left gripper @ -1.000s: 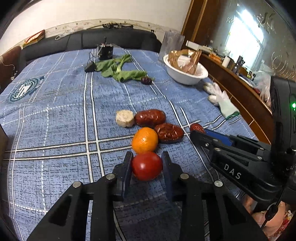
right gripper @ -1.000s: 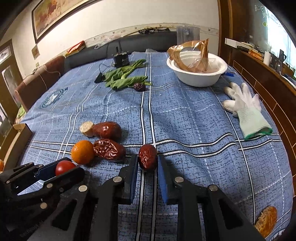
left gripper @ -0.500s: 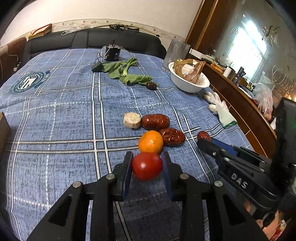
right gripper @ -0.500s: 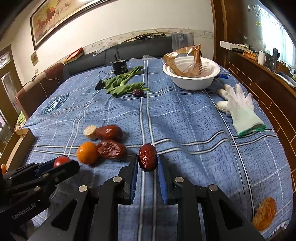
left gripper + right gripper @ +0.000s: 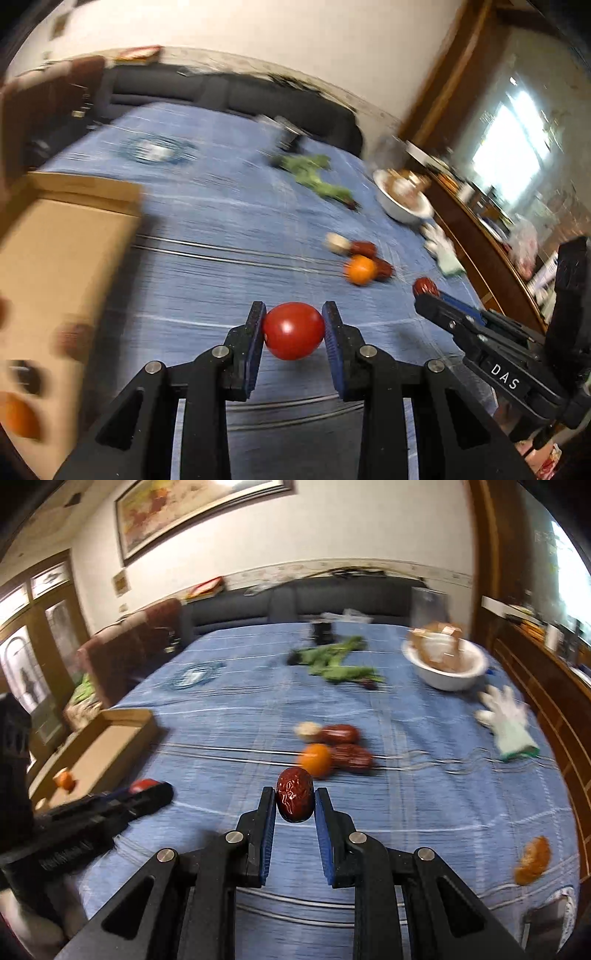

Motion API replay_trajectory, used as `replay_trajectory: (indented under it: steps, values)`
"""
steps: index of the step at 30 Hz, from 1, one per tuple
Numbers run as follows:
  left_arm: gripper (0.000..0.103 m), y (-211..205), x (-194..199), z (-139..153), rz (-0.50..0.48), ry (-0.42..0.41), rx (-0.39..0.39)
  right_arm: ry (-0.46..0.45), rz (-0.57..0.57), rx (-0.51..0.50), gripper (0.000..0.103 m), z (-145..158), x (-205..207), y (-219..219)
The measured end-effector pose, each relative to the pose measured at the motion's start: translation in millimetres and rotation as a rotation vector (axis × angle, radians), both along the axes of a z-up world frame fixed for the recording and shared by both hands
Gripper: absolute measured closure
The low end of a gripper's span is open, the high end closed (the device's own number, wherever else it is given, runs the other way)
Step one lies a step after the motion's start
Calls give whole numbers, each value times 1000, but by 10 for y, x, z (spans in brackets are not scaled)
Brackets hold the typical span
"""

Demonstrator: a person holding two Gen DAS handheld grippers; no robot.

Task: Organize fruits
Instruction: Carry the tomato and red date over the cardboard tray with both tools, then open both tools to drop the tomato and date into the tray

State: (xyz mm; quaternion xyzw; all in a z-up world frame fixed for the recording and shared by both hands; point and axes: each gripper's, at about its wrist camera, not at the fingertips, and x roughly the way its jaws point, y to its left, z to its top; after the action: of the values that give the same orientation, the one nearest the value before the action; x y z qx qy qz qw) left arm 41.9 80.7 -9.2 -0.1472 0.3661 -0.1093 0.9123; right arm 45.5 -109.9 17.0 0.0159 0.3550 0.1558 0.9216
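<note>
My left gripper is shut on a red tomato and holds it above the blue cloth. My right gripper is shut on a dark red date, also lifted. An orange, two more dates and a pale round piece lie together on the cloth ahead. A cardboard box sits at the left edge with an orange and dark fruit in it; it also shows in the right wrist view. The right gripper with its date shows at the right of the left wrist view.
A white bowl with a brown bag stands at the back right. Green leaves lie at the back. A white glove lies at the right. An orange-brown piece lies near the front right edge. A wooden cabinet runs along the right.
Both grippers have risen and swung left with their fruit. The cardboard box has come into view at the left. The picture is blurred by motion.
</note>
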Motion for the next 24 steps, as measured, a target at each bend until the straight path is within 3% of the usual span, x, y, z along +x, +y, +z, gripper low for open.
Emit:
replay_trajectory:
  steps: [5,11,18,24]
  values:
    - [73,796,-66,153,137,27,83,2,155,13,80,82,-54,704]
    - [73,1701,174,85,281,153,99,26,327,-8,79,57,-32,1608]
    - [73,2142,525,-186,331,303,106,95,449,-55,79,-167,168,2465]
    - [73,2335,599,-345,349,368,24,151,484,-105,79,-382,393,2862]
